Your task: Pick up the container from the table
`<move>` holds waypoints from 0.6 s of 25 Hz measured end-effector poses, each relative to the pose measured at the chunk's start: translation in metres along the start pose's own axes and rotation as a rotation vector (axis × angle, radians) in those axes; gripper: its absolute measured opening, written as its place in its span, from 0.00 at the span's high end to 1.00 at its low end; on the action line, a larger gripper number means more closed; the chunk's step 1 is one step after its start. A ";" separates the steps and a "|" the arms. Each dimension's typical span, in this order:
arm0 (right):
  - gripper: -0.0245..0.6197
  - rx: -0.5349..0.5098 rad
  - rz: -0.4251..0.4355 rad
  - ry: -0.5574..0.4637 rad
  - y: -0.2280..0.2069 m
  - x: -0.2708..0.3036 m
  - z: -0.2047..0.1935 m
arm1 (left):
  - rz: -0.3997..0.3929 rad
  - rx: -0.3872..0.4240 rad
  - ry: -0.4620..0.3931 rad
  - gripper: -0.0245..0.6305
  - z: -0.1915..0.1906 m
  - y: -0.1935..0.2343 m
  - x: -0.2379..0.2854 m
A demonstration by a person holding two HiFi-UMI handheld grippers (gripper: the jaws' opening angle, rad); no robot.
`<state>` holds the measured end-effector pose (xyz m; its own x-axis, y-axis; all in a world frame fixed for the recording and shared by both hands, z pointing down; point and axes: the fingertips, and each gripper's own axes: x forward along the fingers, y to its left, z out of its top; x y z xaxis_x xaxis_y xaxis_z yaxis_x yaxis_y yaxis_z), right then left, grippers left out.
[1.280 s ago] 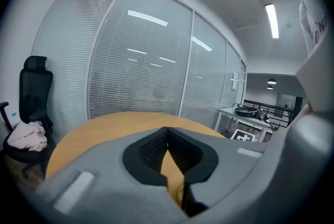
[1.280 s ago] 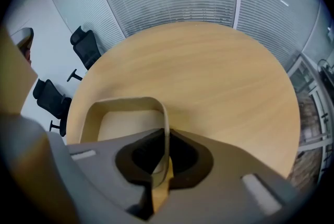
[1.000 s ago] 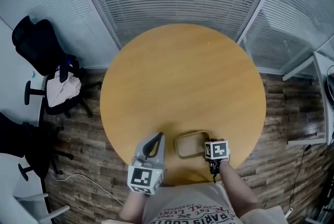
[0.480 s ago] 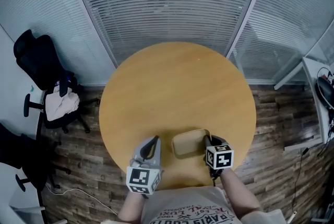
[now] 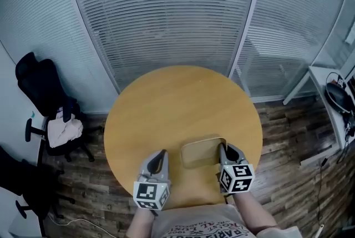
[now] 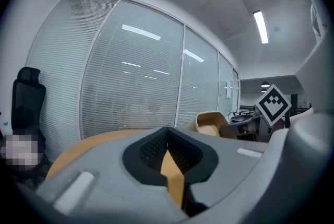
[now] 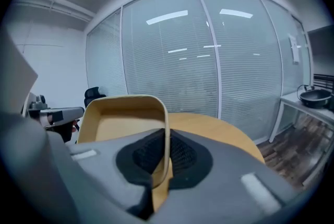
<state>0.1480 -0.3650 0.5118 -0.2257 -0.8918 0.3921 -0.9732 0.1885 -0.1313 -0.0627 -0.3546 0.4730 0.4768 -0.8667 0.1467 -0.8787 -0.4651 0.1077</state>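
Observation:
A tan, shallow container (image 5: 201,152) hangs tilted over the near edge of the round wooden table (image 5: 166,104). My right gripper (image 5: 223,150) is shut on the container's right rim. In the right gripper view that thin rim (image 7: 165,129) runs down between the dark pads, with the container's hollow (image 7: 122,121) on the left. My left gripper (image 5: 160,156) is shut and holds nothing, a little left of the container, over the table's near edge. From the left gripper view the container (image 6: 211,122) shows at the right, beside the right gripper's marker cube (image 6: 273,105).
Glass walls with blinds (image 5: 166,15) curve behind the table. Black office chairs (image 5: 39,84) stand at the left on the wooden floor, one draped with pale cloth (image 5: 65,132). A white side table with a dark pan (image 5: 336,92) stands at the far right.
The right gripper has raised and tilted the container off the table. The head view has pulled back and upward, showing more of the glass wall. The left gripper stays shut beside it.

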 end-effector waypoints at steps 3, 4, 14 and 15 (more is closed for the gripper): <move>0.95 0.000 0.002 -0.063 -0.001 -0.014 0.014 | -0.013 0.010 -0.008 0.95 0.005 -0.008 0.000; 0.95 -0.003 0.002 -0.082 -0.002 -0.018 0.018 | -0.017 0.013 -0.010 0.95 0.006 -0.010 0.001; 0.95 -0.026 -0.004 -0.122 -0.003 -0.029 0.027 | -0.021 0.028 -0.033 0.95 0.019 -0.018 0.002; 0.95 -0.028 -0.003 -0.124 -0.002 -0.029 0.027 | -0.019 0.027 -0.034 0.95 0.019 -0.017 0.001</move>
<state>0.1575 -0.3502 0.4759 -0.2174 -0.9359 0.2771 -0.9751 0.1957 -0.1039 -0.0475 -0.3512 0.4526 0.4927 -0.8631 0.1111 -0.8700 -0.4859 0.0832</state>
